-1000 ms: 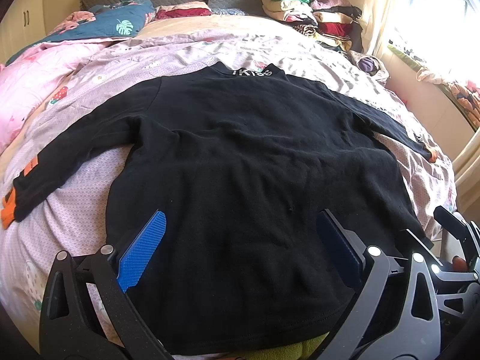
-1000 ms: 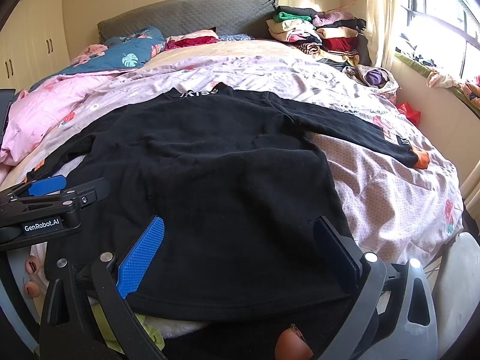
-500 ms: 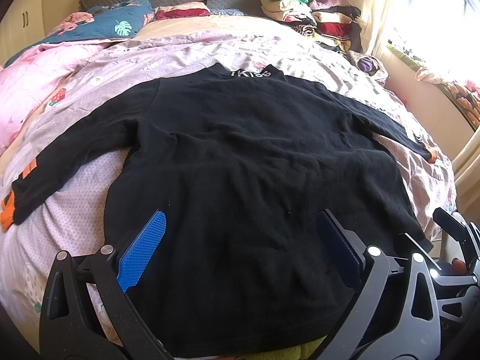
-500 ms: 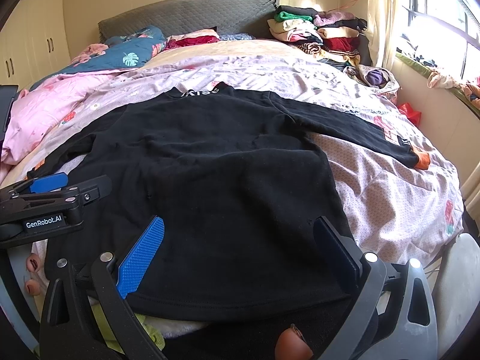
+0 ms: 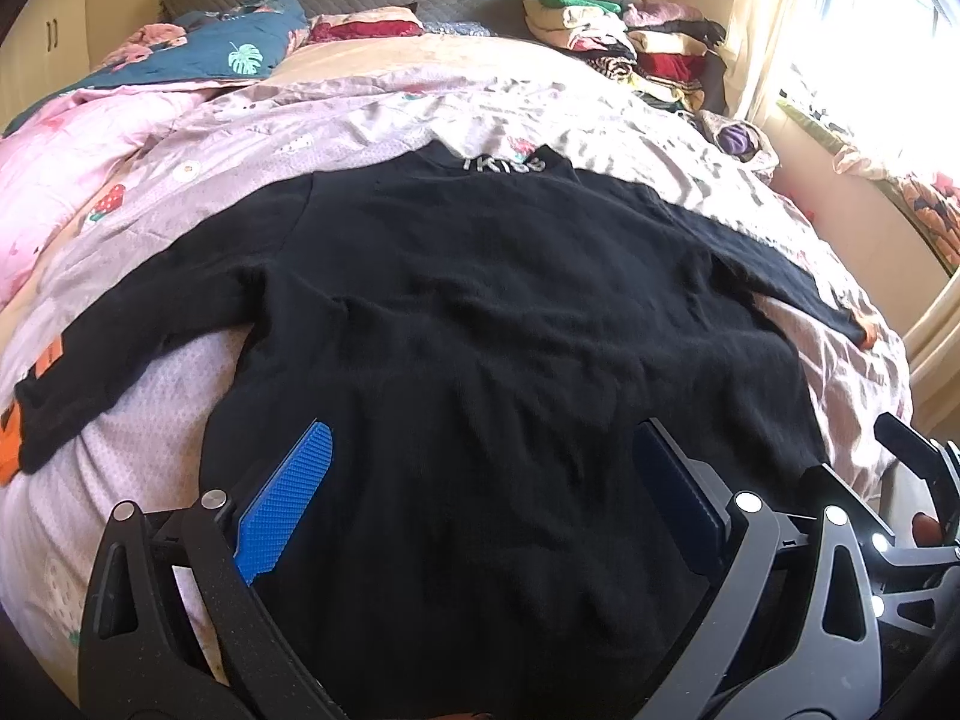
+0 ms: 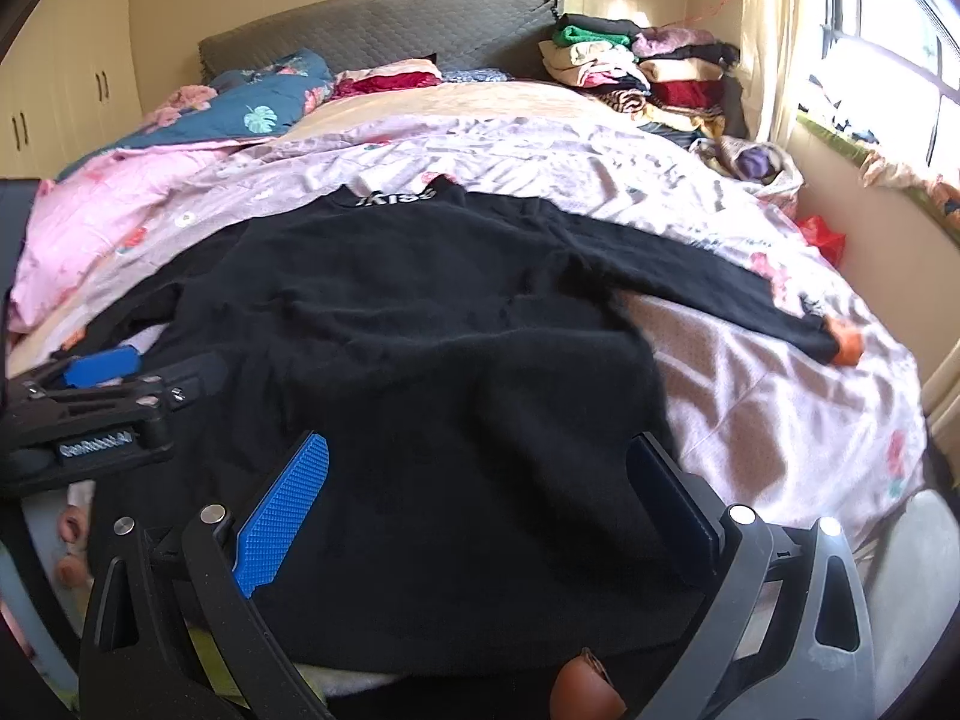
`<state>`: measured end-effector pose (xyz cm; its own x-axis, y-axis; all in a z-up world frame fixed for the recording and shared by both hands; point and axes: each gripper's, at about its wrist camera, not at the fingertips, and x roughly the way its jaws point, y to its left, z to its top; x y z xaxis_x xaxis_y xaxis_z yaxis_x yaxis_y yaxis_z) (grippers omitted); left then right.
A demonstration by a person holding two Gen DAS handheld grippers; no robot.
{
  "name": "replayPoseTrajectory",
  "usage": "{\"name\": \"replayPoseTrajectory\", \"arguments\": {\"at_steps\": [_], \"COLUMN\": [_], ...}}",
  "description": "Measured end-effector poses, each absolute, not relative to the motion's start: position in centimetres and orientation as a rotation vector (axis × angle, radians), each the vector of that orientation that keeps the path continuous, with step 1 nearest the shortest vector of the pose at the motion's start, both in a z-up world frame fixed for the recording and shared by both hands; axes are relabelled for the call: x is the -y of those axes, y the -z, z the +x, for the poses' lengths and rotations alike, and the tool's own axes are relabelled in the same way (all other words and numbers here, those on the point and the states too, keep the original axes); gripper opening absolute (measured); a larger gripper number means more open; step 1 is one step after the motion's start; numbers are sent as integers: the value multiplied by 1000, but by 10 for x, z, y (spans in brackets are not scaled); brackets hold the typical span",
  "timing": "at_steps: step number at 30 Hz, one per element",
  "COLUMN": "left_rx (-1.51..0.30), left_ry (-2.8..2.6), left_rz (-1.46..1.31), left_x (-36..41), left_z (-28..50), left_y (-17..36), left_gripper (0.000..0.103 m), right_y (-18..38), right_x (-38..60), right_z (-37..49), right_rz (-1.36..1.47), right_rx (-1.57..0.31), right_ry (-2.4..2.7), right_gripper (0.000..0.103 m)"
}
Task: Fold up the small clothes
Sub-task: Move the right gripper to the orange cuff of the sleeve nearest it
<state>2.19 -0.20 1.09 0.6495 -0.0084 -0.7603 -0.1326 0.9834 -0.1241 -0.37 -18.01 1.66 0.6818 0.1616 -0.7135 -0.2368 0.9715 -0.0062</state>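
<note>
Two grippers sit side by side at the near edge of the bed (image 5: 150,420), and you hold both low and level, aimed toward the headboard (image 6: 384,24). Your left gripper (image 5: 480,498) has its jaws spread wide over the hem of the black sweater (image 5: 510,330), gripping nothing. Your right gripper (image 6: 474,504) is spread just as wide above the sweater's right half, also empty. The sweater lies flat on the pink bedspread, collar away from you, sleeves out to each side. Folded clothes (image 6: 636,66) are stacked by the headboard.
</note>
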Motion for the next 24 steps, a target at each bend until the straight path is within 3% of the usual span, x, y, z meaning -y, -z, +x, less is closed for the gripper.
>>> {"name": "replayPoseTrajectory", "arguments": {"at_steps": [24], "left_rx": [-821], "left_ry": [-93], "left_rz": [-267], "left_x": [-14], "left_z": [106], "left_y": [-43], "left_gripper": [94], "right_y": [-68], "right_x": [188], "right_z": [104], "right_rz": [20], "right_rx": [-799], "right_ry": [-267], "right_gripper": [99]}}
